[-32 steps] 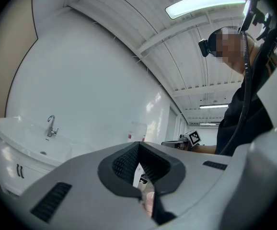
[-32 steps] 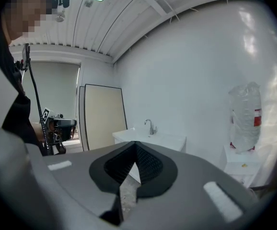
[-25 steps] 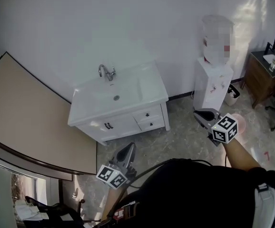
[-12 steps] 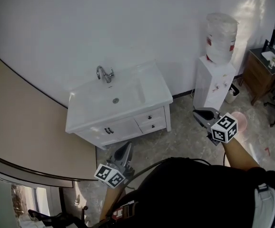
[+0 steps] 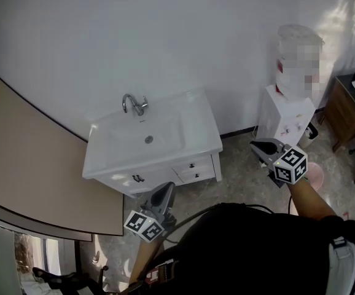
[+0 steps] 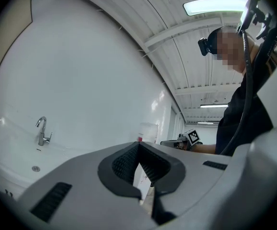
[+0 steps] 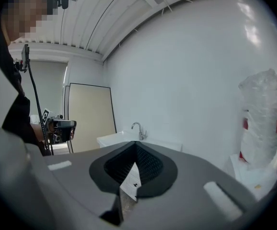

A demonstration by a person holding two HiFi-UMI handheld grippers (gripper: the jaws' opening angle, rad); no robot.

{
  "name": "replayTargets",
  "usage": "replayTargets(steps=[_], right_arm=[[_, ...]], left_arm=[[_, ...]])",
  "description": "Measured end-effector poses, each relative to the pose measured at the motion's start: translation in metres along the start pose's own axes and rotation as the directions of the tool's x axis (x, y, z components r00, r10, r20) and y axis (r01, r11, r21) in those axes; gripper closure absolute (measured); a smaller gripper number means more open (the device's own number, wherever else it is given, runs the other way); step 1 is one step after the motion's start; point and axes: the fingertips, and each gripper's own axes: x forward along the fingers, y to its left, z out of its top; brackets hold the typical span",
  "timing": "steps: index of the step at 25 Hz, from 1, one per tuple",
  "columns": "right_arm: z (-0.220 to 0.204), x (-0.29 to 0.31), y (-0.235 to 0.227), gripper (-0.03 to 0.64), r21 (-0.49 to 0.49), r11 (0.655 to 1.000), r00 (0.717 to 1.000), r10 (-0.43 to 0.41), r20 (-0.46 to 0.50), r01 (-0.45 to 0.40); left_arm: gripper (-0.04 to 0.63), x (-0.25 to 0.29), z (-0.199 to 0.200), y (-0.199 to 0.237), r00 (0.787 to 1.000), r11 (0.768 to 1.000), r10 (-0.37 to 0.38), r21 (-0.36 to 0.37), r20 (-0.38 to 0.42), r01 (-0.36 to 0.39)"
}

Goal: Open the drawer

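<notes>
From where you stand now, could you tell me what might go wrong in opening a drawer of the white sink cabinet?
1. The left gripper and right gripper are both shut and empty. If they are not opened first, they may slip off a small dark drawer knob.
2. The white sink cabinet has two stacked drawers beside a handled front, so the wrong one might be pulled.

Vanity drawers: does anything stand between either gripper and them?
Nothing visible does. Only floor lies between the left gripper, the right gripper and the drawers; the water dispenser stands off to the right.
</notes>
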Motion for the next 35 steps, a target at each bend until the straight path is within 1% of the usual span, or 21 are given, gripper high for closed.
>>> replayTargets(steps=[2,7,10,13,16,20,24,26,29,35], right_arm=[[0.009,0.003,-0.029,0.618,-0.013,1.000,1.000,0.025,0.005,-0.025],[0.022,0.012,-0.099,0.618,-0.028,0.995,0.996,0.092,0.005,-0.092],[0.025,0.024,-0.125,0.618,-0.038,0.990,0.990,0.138,-0.005,-0.138],[0.024,0.040,-0.140,0.618,-0.039,0.983,0.984,0.180,-0.015,-0.180],[0.021,0.059,-0.137,0.618,-0.041,0.973,0.973,0.227,-0.030,-0.229],[0.015,0.091,-0.119,0.618,-0.041,0.958,0.958,0.281,-0.051,-0.283],[0.014,0.129,-0.095,0.618,-0.046,0.948,0.947,0.312,-0.073,-0.316],[0.019,0.149,-0.080,0.618,-0.060,0.941,0.941,0.328,-0.076,-0.333],[0.031,0.174,-0.061,0.618,-0.079,0.935,0.937,0.342,-0.065,-0.346],[0.045,0.214,-0.035,0.618,-0.103,0.929,0.934,0.351,-0.063,-0.356]], left_arm=[[0.603,0.028,-0.001,-0.002,1.000,1.000,0.017,0.006,0.008,-0.017],[0.604,0.092,-0.003,-0.005,0.996,0.996,0.087,-0.007,0.026,-0.087],[0.604,0.114,-0.006,-0.005,0.991,0.991,0.134,-0.006,0.031,-0.134],[0.604,0.125,-0.015,0.000,0.984,0.985,0.173,-0.023,0.038,-0.172],[0.603,0.119,-0.023,0.006,0.976,0.977,0.213,-0.035,0.033,-0.212],[0.604,0.097,-0.027,0.026,0.960,0.959,0.278,-0.058,0.036,-0.276],[0.604,0.075,-0.028,0.058,0.949,0.949,0.310,-0.079,0.053,-0.305],[0.603,0.064,-0.026,0.077,0.948,0.947,0.313,-0.089,0.058,-0.308],[0.604,0.053,-0.022,0.107,0.952,0.952,0.297,-0.103,0.070,-0.289],[0.604,0.042,-0.010,0.154,0.959,0.960,0.273,-0.086,0.080,-0.267]])
